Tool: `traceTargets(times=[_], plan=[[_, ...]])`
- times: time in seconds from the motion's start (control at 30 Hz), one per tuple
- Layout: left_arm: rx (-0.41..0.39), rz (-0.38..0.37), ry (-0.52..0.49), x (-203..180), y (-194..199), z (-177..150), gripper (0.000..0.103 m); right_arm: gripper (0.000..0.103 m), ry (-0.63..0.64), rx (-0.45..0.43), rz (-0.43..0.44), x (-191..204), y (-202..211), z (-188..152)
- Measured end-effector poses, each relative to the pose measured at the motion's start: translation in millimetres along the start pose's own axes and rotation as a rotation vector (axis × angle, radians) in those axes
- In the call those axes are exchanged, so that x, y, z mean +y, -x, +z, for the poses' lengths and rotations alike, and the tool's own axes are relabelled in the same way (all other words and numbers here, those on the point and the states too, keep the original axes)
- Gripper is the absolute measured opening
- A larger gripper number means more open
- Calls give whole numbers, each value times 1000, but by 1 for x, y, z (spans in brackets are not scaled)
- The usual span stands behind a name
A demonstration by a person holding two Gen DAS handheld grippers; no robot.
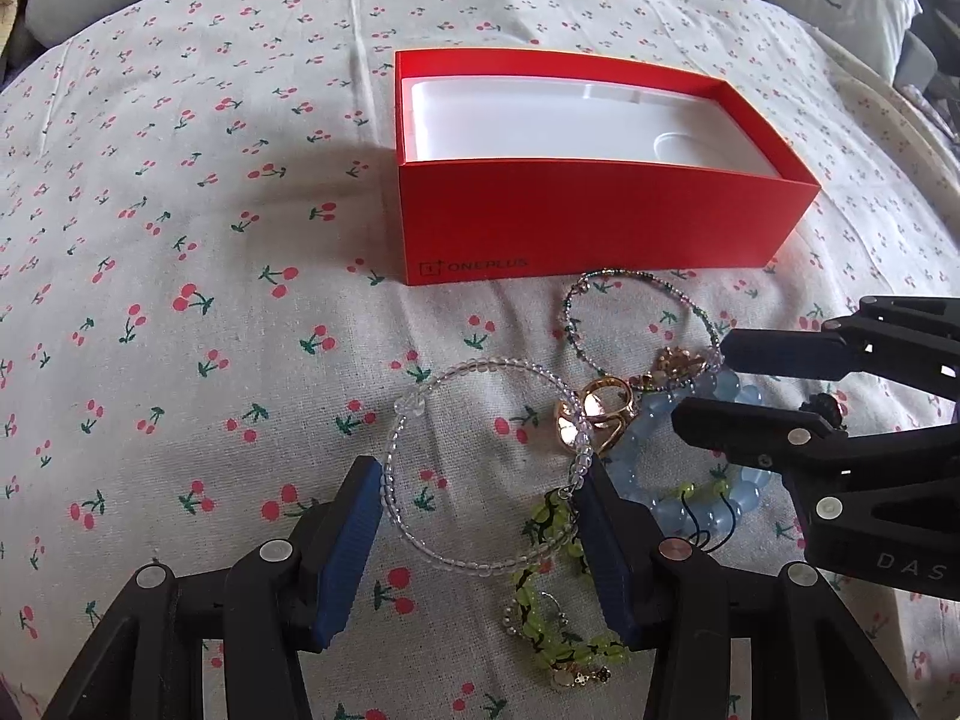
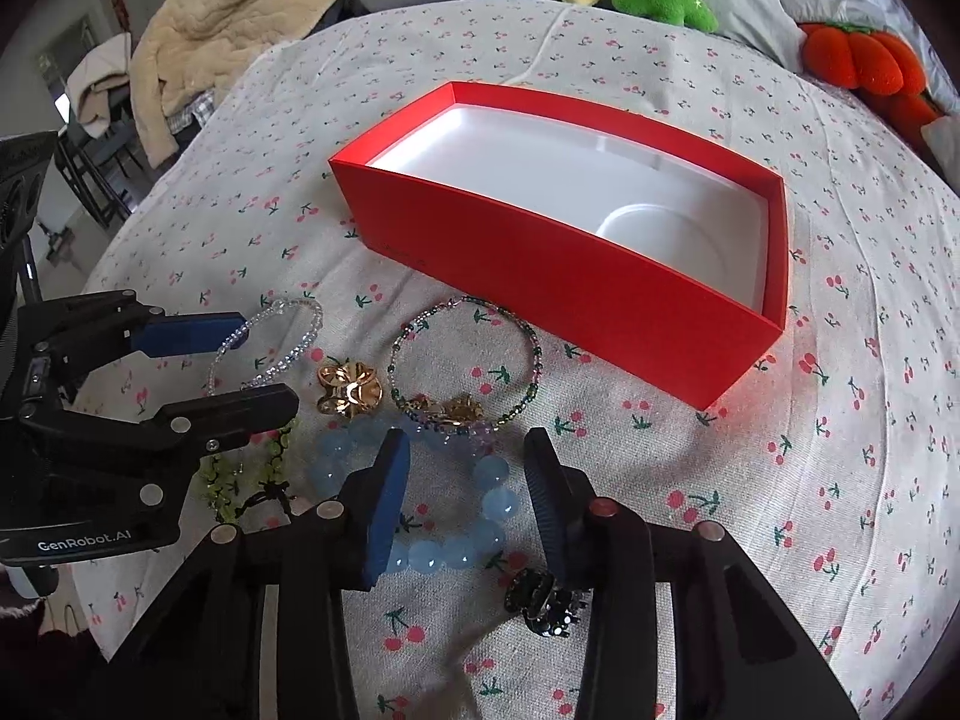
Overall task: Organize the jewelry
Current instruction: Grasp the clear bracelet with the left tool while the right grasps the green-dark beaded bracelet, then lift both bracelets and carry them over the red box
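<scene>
We see the red box (image 1: 600,222) holding only its bare white tray, jewelry heaped at lower centre: our left gripper (image 1: 480,546) fingers spread around the clear bead bracelet (image 1: 480,462), right gripper (image 2: 468,504) fingers spread over the blue bead bracelet (image 2: 480,516).

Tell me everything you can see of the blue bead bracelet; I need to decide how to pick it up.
The blue bead bracelet is a closed loop of large, round, translucent pale-blue beads that look like glass or stone. It lies flat on the cherry-print cloth, in front of the red box. A multicoloured thin bracelet overlaps its far side, near a gold ornament. The right claw straddles part of the loop; its pads do not visibly press on it.
</scene>
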State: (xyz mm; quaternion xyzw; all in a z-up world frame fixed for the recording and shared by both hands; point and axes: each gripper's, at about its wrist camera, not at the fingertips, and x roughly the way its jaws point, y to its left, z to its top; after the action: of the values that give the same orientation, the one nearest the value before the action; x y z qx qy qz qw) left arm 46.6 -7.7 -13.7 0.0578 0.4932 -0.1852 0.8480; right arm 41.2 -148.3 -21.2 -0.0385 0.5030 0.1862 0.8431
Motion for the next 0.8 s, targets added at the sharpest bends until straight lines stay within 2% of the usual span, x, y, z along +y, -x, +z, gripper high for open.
traceTargets(times=[0.03, 0.13, 0.17, 0.47, 0.63, 0.8], plan=[[-1, -1, 1, 1, 1, 0, 54, 44, -7, -1, -4, -1, 1, 0], [-7, 0, 11, 3, 3, 0, 54, 63, -52, -5, -1, -6, 5, 3], [-10, -2, 17, 5, 5, 0, 54, 65, -66, -11, 5, -7, 6, 5], [-32, 46, 75, 25, 15, 1, 54, 65, -201, 26, -7, -3, -8, 35], [-27, 75, 96, 34, 13, -4, 54, 65, -220, 56, -107, 12, -28, 43], [-22, 86, 109, 40, 9, -8, 54, 64, -176, 38, -217, 27, -36, 42]])
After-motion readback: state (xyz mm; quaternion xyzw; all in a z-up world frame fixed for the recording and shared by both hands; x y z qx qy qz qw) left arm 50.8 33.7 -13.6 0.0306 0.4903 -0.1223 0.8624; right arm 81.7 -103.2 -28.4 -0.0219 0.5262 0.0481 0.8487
